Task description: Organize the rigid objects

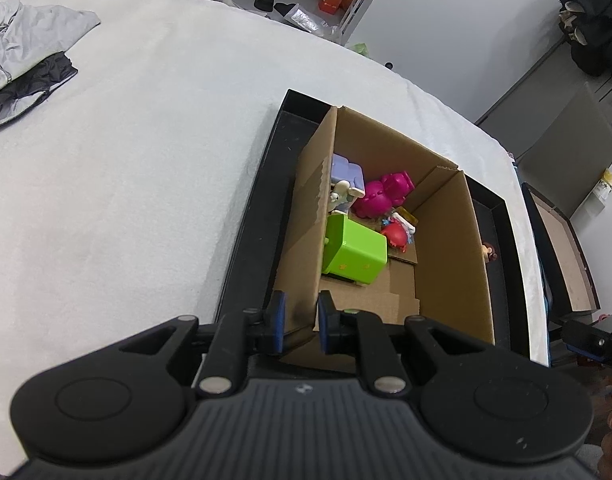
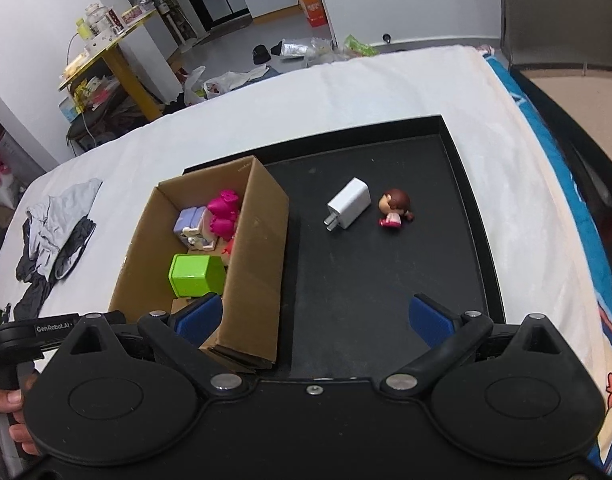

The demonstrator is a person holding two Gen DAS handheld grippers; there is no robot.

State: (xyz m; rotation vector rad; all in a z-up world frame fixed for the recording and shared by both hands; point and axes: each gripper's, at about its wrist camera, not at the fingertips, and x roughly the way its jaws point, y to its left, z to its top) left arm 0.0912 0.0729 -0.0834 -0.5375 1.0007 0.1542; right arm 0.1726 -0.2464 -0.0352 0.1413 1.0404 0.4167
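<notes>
White bed [image 2: 386, 92], black tray [image 2: 386, 280], charger [image 2: 348, 203] beside doll [image 2: 395, 208], cardboard box [image 2: 262, 248]

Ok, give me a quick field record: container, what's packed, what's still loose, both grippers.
container: brown cardboard box, standing in black tray
packed: lime green plastic cube, magenta toy, lilac block toy, red toy
loose: white wall charger, small brown-haired doll figure, side by side
left gripper: shut on box wall
right gripper: open, empty
</notes>
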